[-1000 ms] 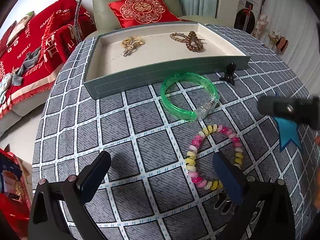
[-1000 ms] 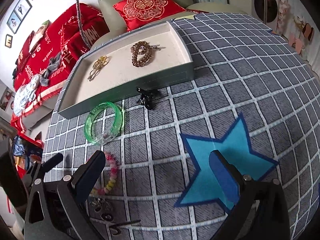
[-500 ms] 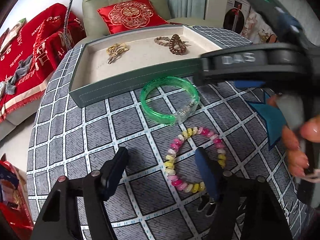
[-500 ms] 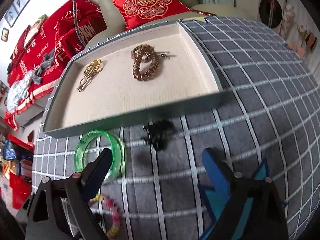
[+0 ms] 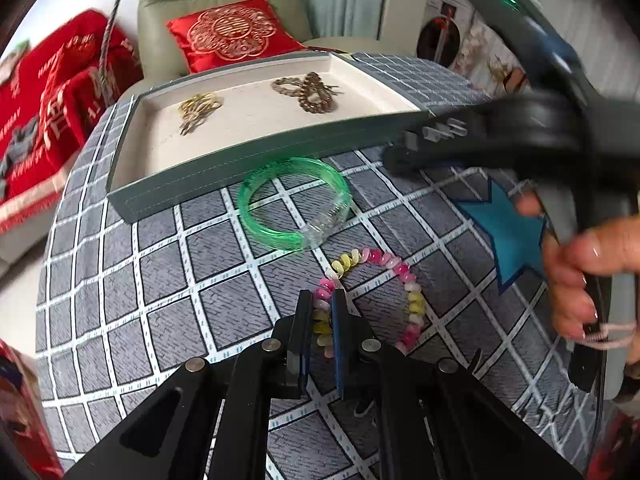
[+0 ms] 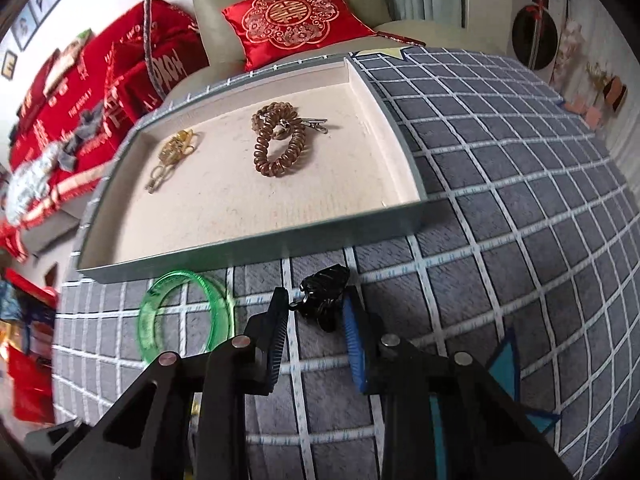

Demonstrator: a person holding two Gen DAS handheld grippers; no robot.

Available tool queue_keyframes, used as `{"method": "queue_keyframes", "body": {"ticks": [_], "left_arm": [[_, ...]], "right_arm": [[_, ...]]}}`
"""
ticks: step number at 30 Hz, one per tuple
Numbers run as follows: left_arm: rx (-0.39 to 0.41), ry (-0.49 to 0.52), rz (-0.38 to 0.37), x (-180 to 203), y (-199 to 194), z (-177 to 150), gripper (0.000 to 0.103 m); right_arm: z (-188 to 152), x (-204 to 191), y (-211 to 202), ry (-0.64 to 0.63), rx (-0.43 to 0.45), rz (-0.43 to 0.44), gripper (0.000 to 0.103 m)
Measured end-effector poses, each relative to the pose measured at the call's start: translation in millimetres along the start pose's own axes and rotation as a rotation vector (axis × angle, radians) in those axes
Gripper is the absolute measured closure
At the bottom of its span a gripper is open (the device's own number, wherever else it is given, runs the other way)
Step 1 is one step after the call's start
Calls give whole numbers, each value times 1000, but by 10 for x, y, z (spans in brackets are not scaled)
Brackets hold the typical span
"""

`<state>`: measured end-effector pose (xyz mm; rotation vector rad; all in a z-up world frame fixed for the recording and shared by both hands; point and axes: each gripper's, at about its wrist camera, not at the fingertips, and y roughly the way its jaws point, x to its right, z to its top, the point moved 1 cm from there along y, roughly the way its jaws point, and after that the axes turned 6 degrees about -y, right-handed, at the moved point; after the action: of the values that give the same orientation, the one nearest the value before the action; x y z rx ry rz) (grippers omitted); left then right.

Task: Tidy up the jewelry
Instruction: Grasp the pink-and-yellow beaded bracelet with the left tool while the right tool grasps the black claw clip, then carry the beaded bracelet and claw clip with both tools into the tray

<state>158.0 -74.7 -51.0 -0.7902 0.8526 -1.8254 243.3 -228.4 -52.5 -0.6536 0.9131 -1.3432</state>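
While left tongs (image 5: pixel 321 312) pinch the beaded bracelet (image 5: pixel 372 296), no writing reads.

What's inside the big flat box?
Inside the tray lie a gold trinket and a brown coiled bracelet with a small silver clip beside it. Its near wall hides a thin strip of the floor.

The left gripper (image 5: pixel 321 312) pinches the bead bracelet (image 5: pixel 370 300) on its near side. The green bangle (image 5: pixel 294 204) lies just past the bracelet, next to the tray (image 5: pixel 256 168). A gold piece (image 5: pixel 198 110) and a brown bracelet (image 5: pixel 310 94) lie in the tray. The right gripper (image 5: pixel 400 158) is blurry, right of the bangle.
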Motion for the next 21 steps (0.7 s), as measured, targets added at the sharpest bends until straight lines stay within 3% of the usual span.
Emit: {"method": "queue_keyframes", "body": {"ticks": [12, 21], "left_arm": [[68, -60, -24, -237, -343, 115, 79], [158, -89, -35, -399, -628, 411, 79]], "right_arm": [[-233, 204, -344, 73, 16, 99, 73], [-69, 198, -691, 54, 77, 107, 73]]}}
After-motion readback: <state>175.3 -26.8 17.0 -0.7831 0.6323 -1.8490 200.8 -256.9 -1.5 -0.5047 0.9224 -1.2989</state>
